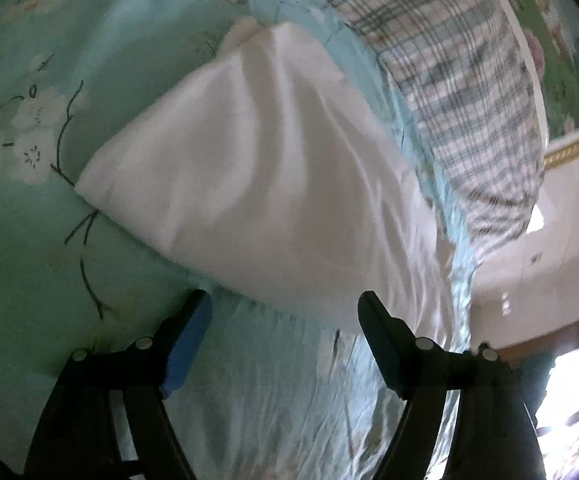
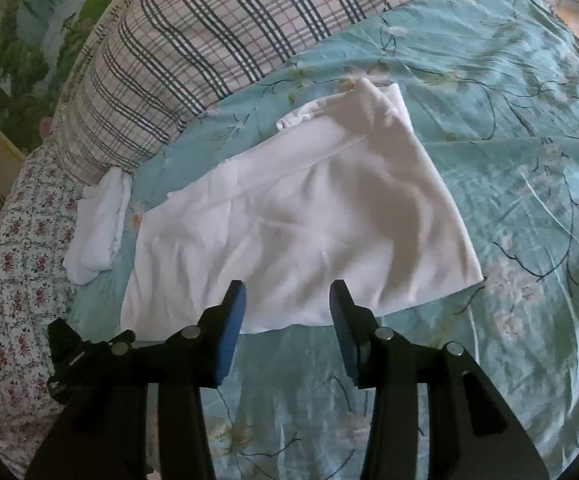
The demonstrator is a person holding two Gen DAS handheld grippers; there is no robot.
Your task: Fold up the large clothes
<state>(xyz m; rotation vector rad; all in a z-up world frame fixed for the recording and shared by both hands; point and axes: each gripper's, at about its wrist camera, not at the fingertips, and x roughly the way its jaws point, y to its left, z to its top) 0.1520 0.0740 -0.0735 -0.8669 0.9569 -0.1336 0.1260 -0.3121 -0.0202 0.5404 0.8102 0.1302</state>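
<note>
— Where do we see the white garment (image 2: 289,220)?

— Folded over on the teal floral bedspread (image 2: 509,160), below the plaid pillow (image 2: 209,32). A smaller white bundle (image 2: 97,228) lies just beside it, near the flowered sheet (image 2: 13,260).

— And our claws?

— The left gripper (image 1: 285,304) stands wide, nothing between its fingers, at the cloth's near edge. The right gripper (image 2: 287,294) gapes more narrowly, also empty, over the garment's near hem.

The garment (image 2: 289,216) lies on the bedspread (image 2: 509,160) just ahead of the right gripper (image 2: 287,300), a smaller cloth (image 2: 97,232) to its left, pillow (image 2: 209,32) beyond.
</note>
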